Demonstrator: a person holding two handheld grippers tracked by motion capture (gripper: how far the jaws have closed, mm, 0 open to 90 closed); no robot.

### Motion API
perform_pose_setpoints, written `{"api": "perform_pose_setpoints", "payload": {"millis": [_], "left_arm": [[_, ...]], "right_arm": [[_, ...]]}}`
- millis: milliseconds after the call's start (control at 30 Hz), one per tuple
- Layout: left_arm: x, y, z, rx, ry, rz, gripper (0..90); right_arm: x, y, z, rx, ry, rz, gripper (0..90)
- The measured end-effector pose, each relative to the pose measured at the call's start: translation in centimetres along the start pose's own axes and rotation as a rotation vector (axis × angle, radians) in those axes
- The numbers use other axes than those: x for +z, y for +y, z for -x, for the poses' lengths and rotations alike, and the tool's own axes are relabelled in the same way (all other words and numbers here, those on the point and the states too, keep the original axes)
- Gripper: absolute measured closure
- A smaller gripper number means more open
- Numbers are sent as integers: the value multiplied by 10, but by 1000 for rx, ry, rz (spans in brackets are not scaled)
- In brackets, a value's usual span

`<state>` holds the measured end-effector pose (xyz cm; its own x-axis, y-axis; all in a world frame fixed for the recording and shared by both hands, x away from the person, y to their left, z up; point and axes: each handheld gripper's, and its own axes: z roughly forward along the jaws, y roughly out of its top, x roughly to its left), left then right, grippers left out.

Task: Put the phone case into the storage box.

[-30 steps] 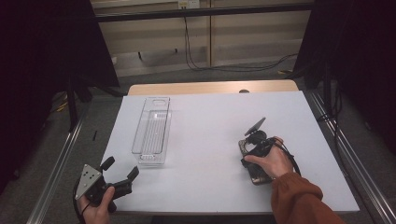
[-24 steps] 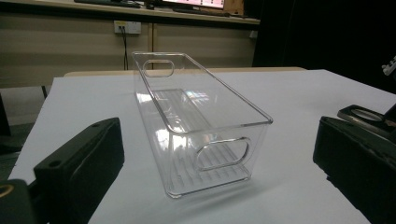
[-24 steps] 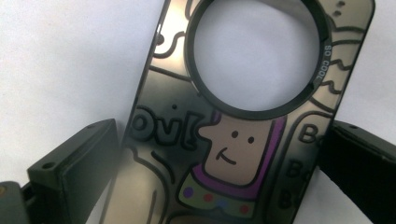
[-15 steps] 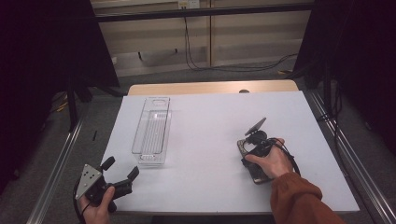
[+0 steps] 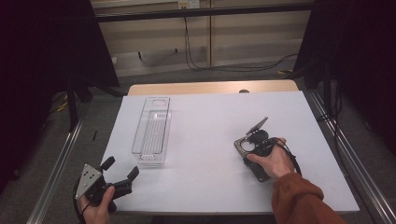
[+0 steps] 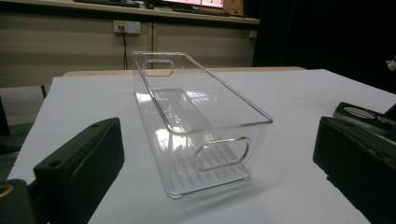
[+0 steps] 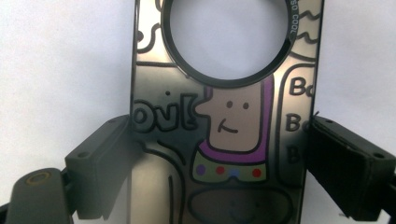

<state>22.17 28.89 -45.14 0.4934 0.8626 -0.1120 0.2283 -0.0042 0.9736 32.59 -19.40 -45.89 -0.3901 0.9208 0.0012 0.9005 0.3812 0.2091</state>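
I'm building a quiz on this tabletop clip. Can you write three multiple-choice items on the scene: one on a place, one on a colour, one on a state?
1. Where does the clear bin stand on the table?
A. Left half
B. Right edge
C. Under the right gripper

2. What colour frames the cartoon face on the phone case?
A. Purple
B. Orange
C. Green

3. How does the left gripper stand?
A. Shut on the bin
B. Open, holding nothing
C. Inside the bin

Answers: 1 A, the high view shows it left of centre. 2 A, the right gripper view shows a purple outline. 3 B, its jaws are spread, short of the bin.
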Motion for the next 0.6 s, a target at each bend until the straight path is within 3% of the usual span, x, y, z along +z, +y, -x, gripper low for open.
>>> {"api": "perform_pose_setpoints", "payload": {"millis": [100,500,600], "left_arm": [[0,0,0,0,1,1,20],[0,0,0,2,0,-1,20],[0,0,0,1,0,0,20]], "right_arm": [[-1,-1,2,-2,-13,15,118],[-15,-7,9,3,21,105,120],[-16,-7,10,-23,35,126,120]]}}
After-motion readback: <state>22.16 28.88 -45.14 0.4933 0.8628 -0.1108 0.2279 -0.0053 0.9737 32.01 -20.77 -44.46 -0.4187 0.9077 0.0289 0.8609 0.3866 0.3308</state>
